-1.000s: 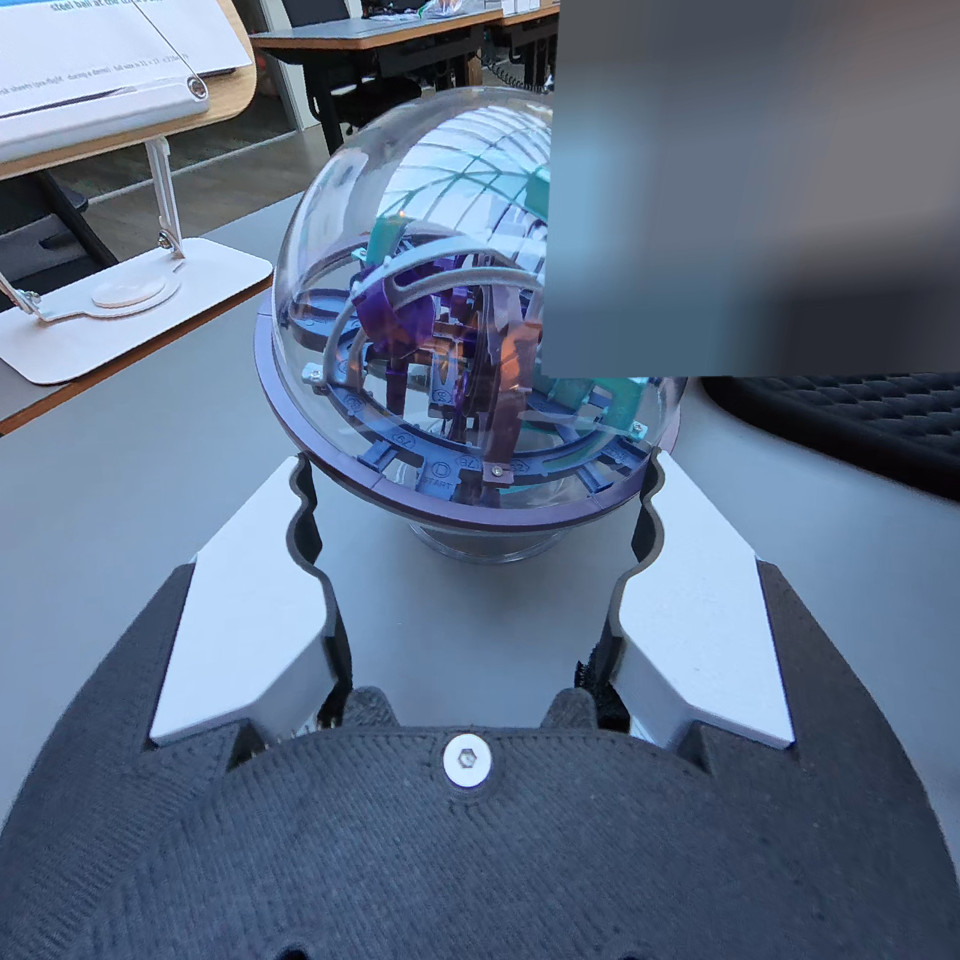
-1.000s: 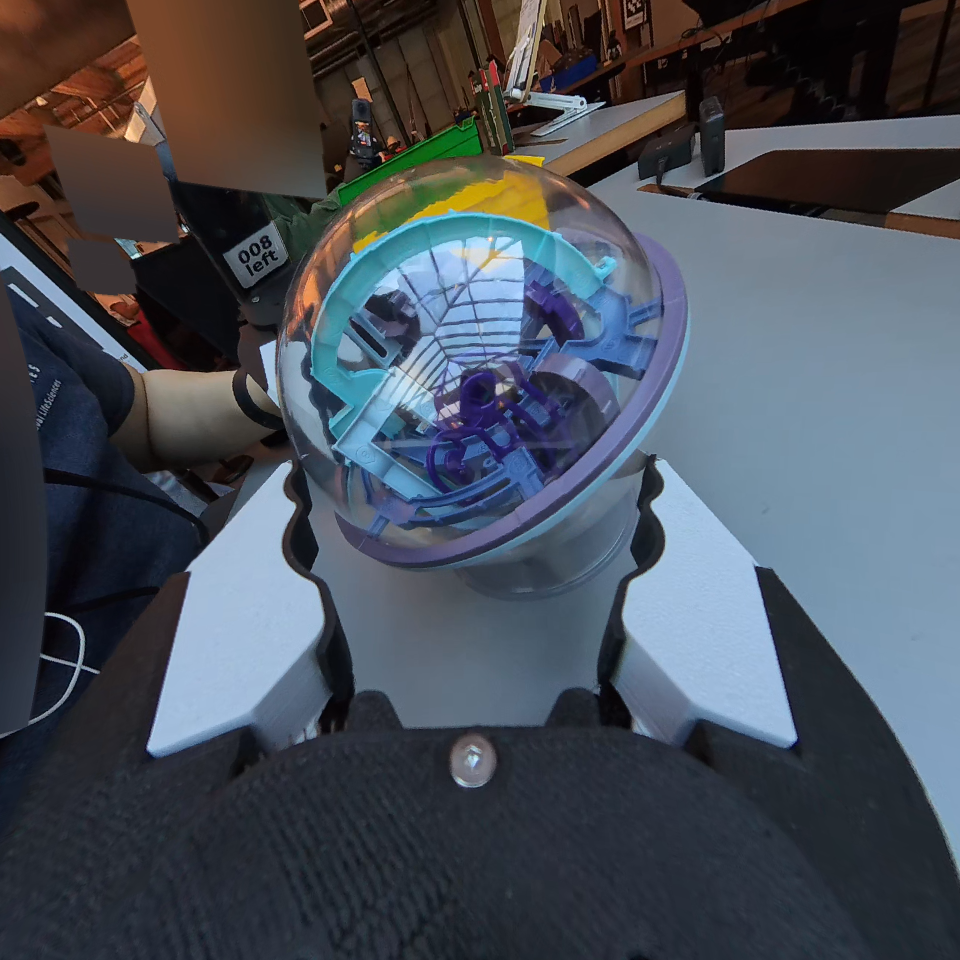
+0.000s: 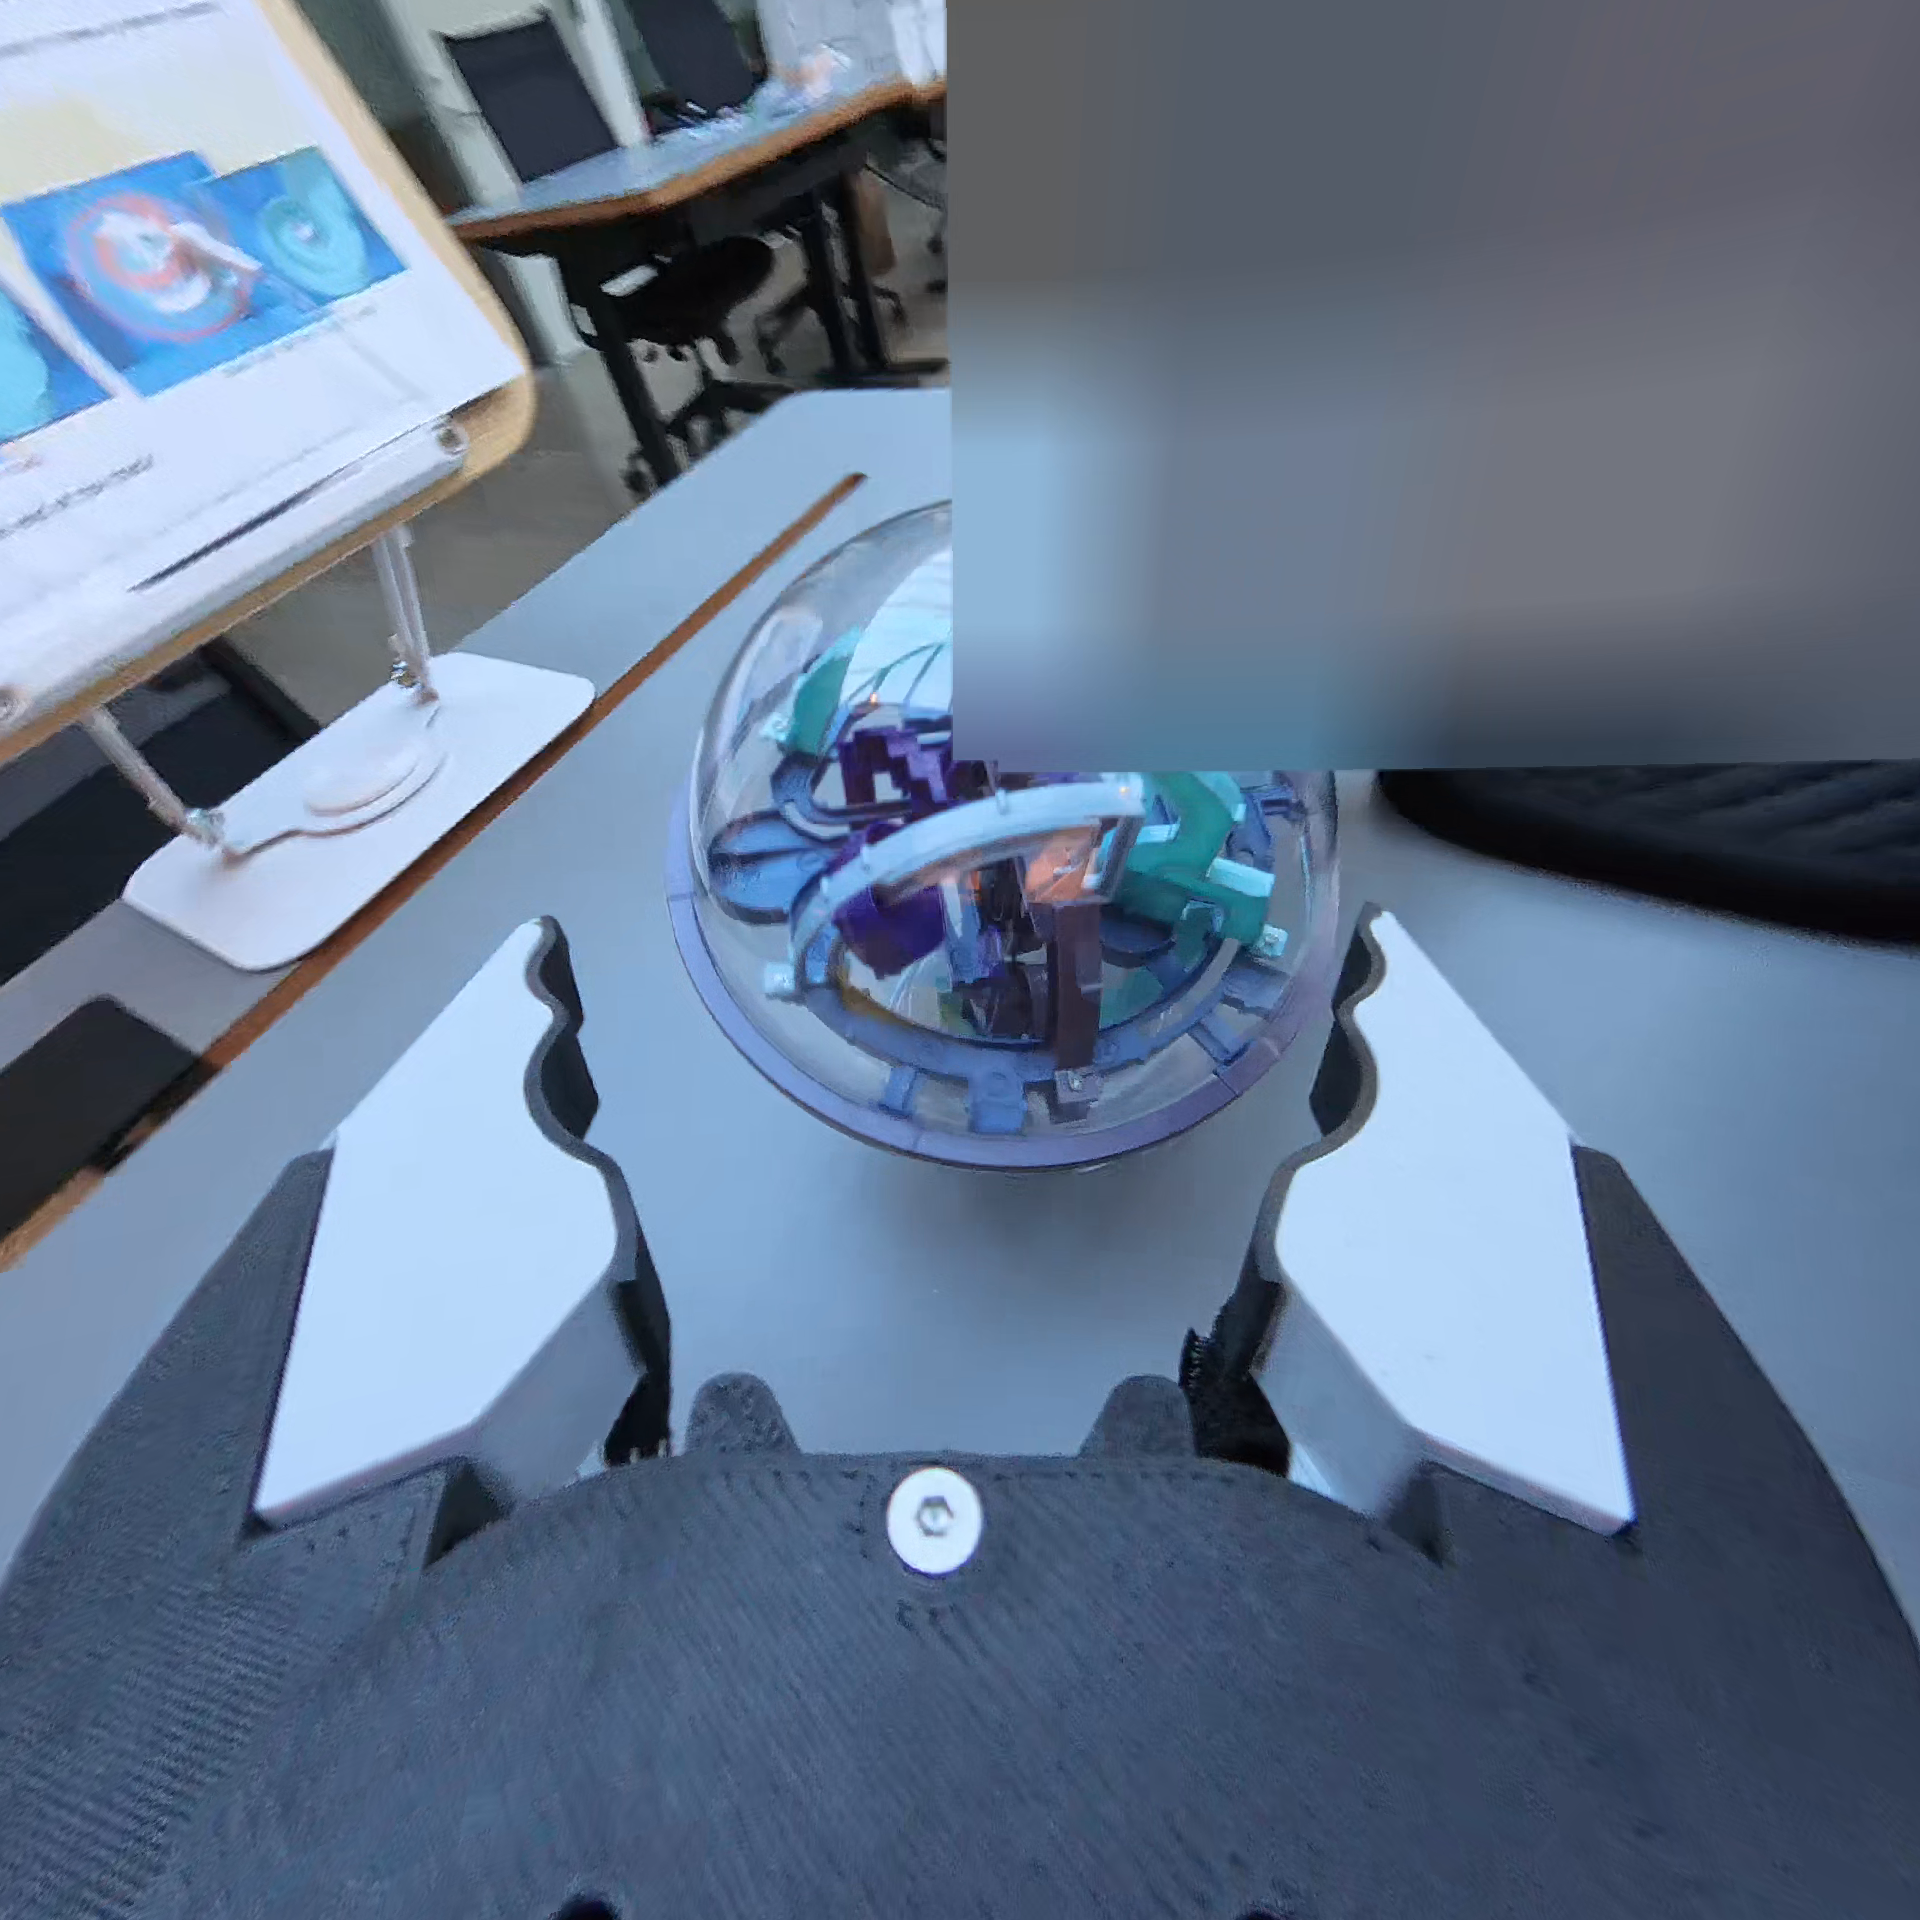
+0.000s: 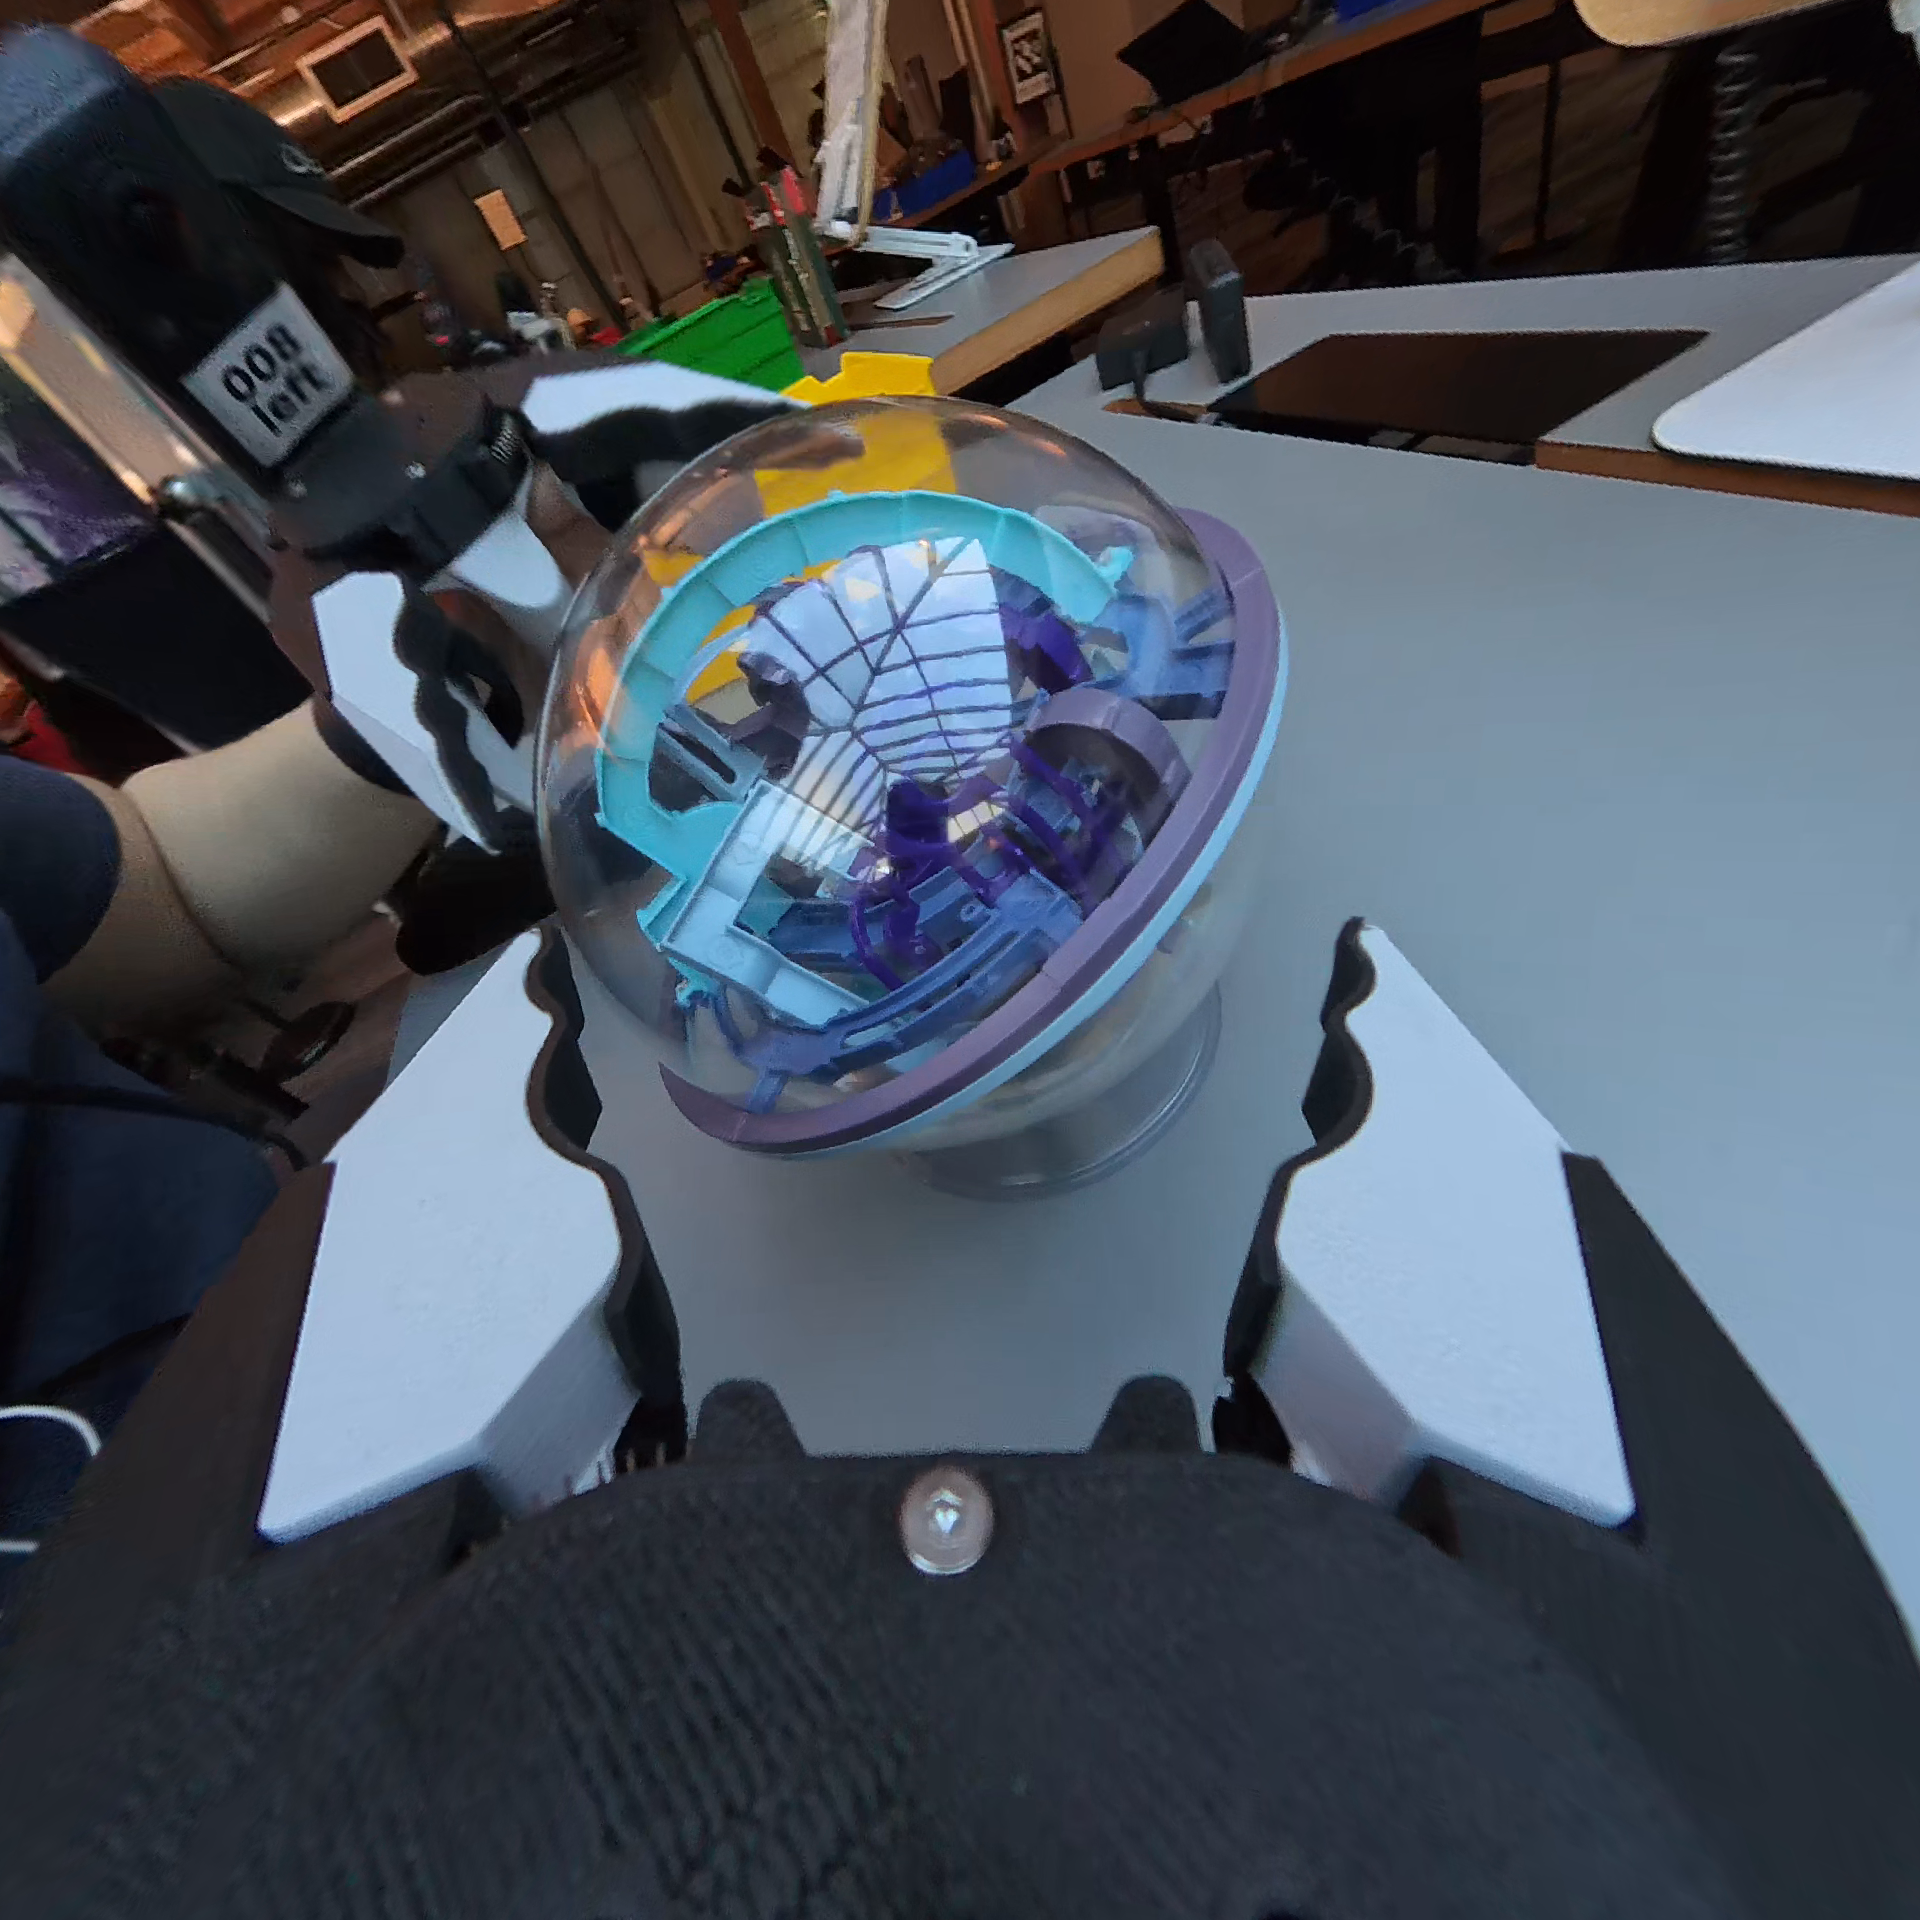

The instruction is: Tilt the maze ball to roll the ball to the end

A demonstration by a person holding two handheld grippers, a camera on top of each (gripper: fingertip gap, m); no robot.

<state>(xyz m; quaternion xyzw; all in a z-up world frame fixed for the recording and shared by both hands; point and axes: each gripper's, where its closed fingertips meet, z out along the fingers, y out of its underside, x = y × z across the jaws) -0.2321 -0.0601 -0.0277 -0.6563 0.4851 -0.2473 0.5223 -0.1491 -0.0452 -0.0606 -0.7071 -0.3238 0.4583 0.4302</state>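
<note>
Each wrist camera sits behind its own fingers, looking forward and down at close range. Both views share the maze ball (image 3: 997, 966) (image 4: 904, 800) on the grey bench (image 3: 935, 1278) (image 4: 1558, 779), seen from differing sides; the right view also shows the left gripper (image 4: 540, 582) beyond it.

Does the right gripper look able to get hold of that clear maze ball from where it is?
Probably yes. The right gripper is open, the maze ball sits just ahead between its fingers, and only bare grey table lies between.

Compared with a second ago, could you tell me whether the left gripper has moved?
Yes. The left gripper has backed off and risen: against the grey table, the maze ball sits smaller and clear of its open fingers.
</note>
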